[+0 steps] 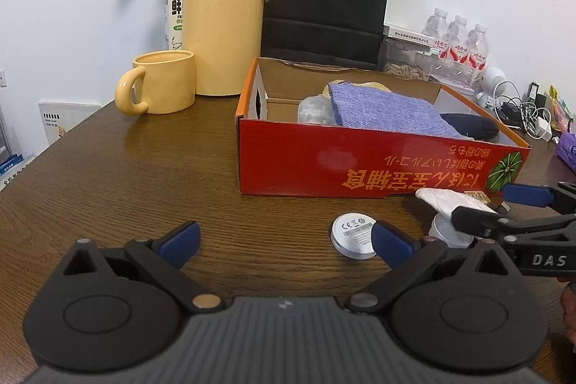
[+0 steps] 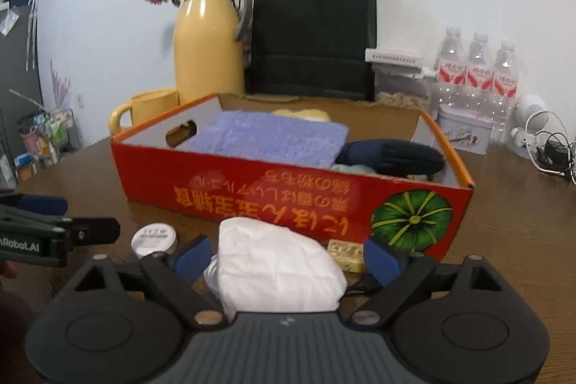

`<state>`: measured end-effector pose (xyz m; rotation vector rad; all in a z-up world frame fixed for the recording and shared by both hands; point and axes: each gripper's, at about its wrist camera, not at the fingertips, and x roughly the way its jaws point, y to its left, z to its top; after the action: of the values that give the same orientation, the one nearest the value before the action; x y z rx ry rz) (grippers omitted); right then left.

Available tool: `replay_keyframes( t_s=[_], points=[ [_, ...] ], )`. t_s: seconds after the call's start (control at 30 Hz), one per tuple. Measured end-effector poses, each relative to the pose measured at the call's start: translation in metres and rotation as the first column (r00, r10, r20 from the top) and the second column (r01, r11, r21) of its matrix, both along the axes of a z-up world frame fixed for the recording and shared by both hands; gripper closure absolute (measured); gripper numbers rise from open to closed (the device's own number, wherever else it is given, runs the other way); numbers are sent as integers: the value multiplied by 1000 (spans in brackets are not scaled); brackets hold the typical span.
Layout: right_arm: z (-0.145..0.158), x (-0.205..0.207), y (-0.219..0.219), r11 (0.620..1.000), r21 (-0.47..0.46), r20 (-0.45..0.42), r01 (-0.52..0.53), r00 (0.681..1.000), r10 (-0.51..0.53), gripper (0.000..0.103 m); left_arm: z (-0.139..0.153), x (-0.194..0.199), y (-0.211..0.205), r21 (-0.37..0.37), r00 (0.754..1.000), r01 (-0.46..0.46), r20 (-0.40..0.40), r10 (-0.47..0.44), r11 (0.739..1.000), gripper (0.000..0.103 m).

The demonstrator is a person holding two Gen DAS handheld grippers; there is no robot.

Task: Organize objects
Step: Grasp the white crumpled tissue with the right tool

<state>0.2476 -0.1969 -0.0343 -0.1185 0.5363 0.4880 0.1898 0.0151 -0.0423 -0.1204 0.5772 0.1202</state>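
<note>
Here soft, light white wad (image 2: pixel 277 267) sits between spread right claw (image 2: pixel 284 258) pads, ungripped; best pinched mid-bulge. Left claw (image 1: pixel 286 242) released, empty.

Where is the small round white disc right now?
The round white disc lies on the wooden table in front of the red box, beside the left gripper's right fingertip; in the right wrist view it sits left of the white wad.

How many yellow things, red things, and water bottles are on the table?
Yellow: 2, the jug and the mug
Red: 1, the box
Water bottles: 3
Total: 6
</note>
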Motion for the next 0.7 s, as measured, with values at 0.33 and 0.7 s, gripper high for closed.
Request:
replay_keyframes(
  t_s=[0.33,0.7],
  points=[
    [-2,-2,0,1000,8,-23,-2,1000,2,42,-1,0,2,-4,1000,1,-9,-1,1000,0],
    [6,-20,-7,1000,20,45,14,999,-15,50,-5,5,3,-7,999,-1,-33,1,1000,0]
  ],
)
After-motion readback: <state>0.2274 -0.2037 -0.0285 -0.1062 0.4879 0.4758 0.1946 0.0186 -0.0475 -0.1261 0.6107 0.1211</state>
